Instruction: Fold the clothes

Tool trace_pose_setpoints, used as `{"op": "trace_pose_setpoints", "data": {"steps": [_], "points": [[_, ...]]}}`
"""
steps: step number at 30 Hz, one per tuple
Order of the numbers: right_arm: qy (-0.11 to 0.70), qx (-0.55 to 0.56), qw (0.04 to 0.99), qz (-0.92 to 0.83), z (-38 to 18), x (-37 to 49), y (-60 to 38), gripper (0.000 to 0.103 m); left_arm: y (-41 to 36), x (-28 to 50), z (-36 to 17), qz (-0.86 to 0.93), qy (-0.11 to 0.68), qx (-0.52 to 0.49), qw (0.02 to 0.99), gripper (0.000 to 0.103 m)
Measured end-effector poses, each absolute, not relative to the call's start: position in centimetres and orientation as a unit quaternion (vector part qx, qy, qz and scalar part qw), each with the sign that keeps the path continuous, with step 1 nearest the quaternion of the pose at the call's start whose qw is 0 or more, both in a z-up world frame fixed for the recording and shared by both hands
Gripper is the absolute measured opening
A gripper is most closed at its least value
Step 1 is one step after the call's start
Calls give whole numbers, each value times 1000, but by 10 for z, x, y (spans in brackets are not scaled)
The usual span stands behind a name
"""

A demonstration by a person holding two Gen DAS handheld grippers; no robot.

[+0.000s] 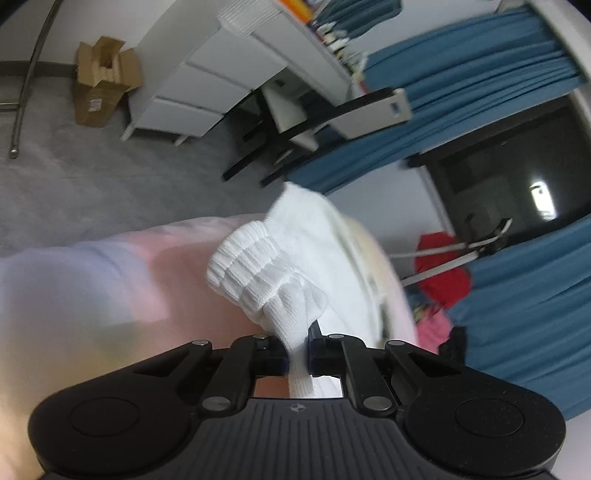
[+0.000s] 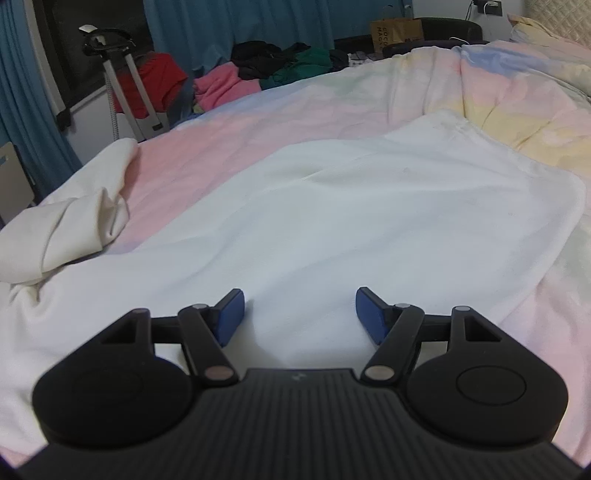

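A white sweatshirt (image 2: 332,221) lies spread on the pastel bed cover (image 2: 229,122). My left gripper (image 1: 297,354) is shut on its ribbed white cuff (image 1: 255,273) and holds the sleeve lifted above the bed; the view is tilted and blurred. My right gripper (image 2: 300,314) is open and empty, its blue pads (image 2: 231,314) just over the sweatshirt's near part. One cream-white sleeve (image 2: 74,218) lies bunched at the left of the right wrist view.
A heap of pink, green and black clothes (image 2: 258,70) and a red garment (image 2: 155,81) sit beyond the bed by the blue curtains (image 2: 240,22). A white drawer unit (image 1: 199,85), a cardboard box (image 1: 101,81) and grey carpet show in the left wrist view.
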State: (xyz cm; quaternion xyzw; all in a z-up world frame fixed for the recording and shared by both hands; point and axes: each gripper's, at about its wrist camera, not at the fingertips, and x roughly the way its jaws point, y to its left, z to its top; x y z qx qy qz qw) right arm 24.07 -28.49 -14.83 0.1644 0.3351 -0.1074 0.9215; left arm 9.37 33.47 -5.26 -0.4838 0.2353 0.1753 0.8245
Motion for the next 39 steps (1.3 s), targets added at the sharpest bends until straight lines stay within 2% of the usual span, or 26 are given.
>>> {"op": "trace_pose_setpoints", "data": {"steps": [2,6,11,12,14,17,19,26,39], "points": [[334,163,922,-112,-148,240,-285,69,346,88,-47,176,248,-480,823,9],[340,160,920,-114,-149,241,-287,69,332,101,-77,214,302,-390,843,14],[338,165,920,-112,-146,242,-287,69,317,104,-70,208,313,-329,866,20],[336,166,921,-109,-144,242,-287,69,313,103,-68,211,315,-314,870,25],[329,165,924,-101,-141,241,-285,69,303,107,-64,218,326,-272,879,48],[316,164,931,-82,-134,239,-281,69,285,107,-53,219,337,-209,891,69],[307,165,935,-66,-127,236,-277,69,269,101,-38,215,313,-187,906,83],[273,170,947,-7,-104,224,-264,69,191,93,3,158,243,-114,950,89],[200,185,960,65,-72,199,-254,69,51,137,15,10,202,-57,978,91]]}}
